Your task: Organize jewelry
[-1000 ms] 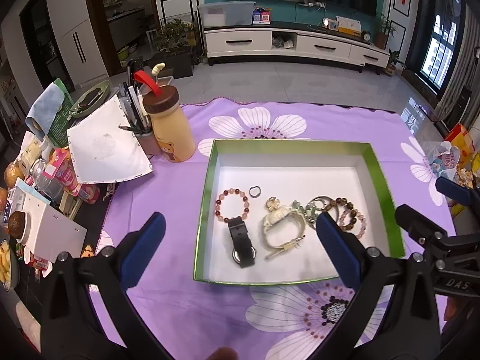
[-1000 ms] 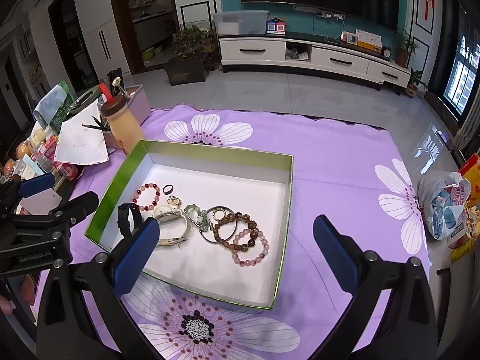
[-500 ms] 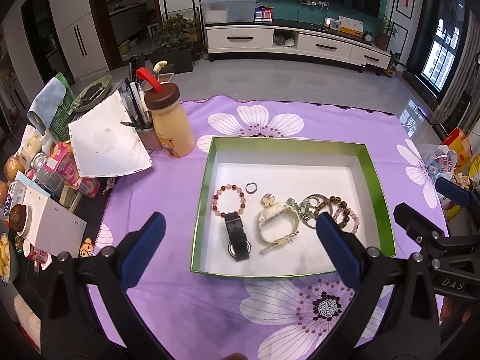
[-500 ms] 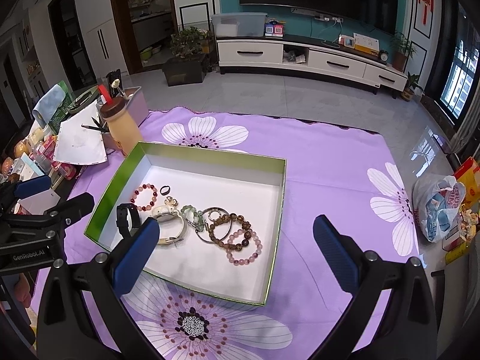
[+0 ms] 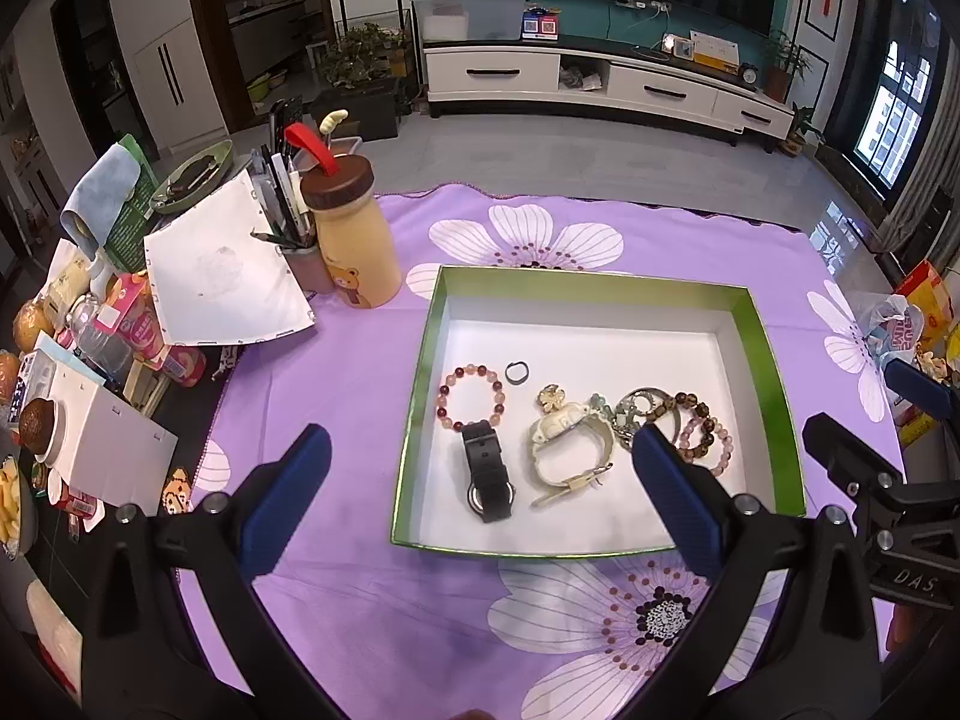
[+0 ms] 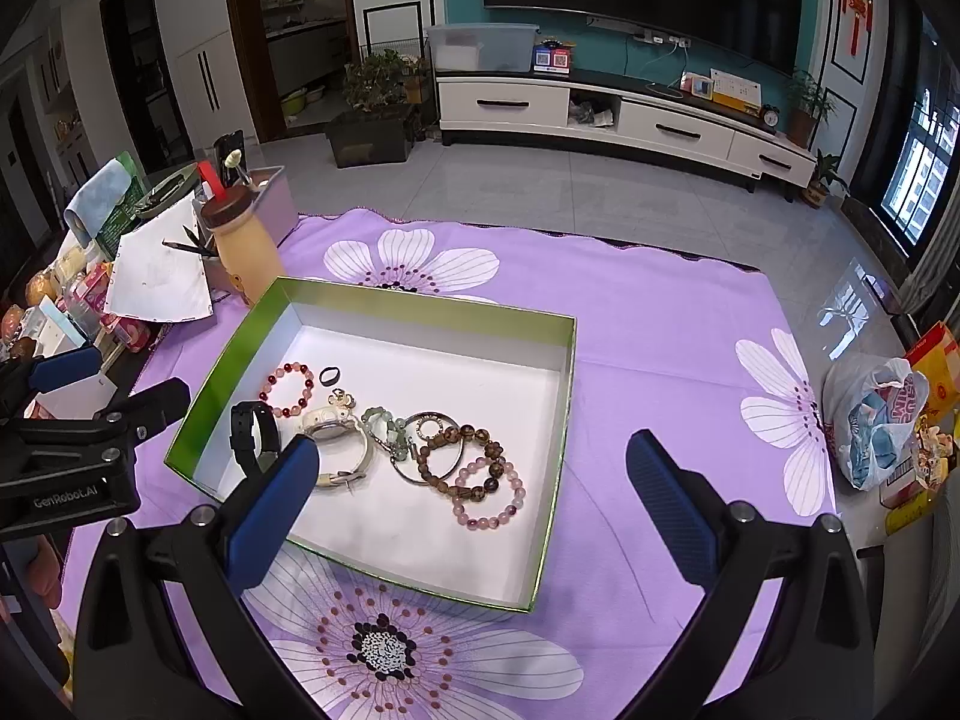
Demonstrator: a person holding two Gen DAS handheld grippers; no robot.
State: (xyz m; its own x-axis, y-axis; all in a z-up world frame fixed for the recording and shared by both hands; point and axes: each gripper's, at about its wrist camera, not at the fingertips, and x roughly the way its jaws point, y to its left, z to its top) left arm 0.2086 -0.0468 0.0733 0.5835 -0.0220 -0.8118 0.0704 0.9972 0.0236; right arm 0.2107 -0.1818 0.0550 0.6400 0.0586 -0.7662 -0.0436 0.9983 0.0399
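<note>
A purple flowered cloth [image 5: 360, 396] is covering the table in a living room, with a white TV cabinet [image 6: 624, 114] standing along the far wall. You are holding your left gripper [image 5: 480, 480] over the near edge of the cloth with its blue fingers [image 5: 288, 498] spread wide apart and gripping nothing; your right gripper [image 6: 468, 492] is hovering likewise, fingers [image 6: 672, 510] parted and empty. Just beyond both, the green-rimmed box [image 5: 774, 396] is sitting on the cloth, and all the jewelry is lying inside it on the white floor: a black watch [image 5: 489, 471] at the near left, a red beaded bracelet [image 5: 471, 396] touching its strap, a small dark ring [image 5: 516, 372] farther back, a cream watch [image 5: 570, 444] in the middle, and a tangle of bangles and brown and pink beaded bracelets [image 6: 480, 468] to the right. A yellow bottle [image 5: 354, 240] is standing to the far left of the box, beside a cluttered heap.
</note>
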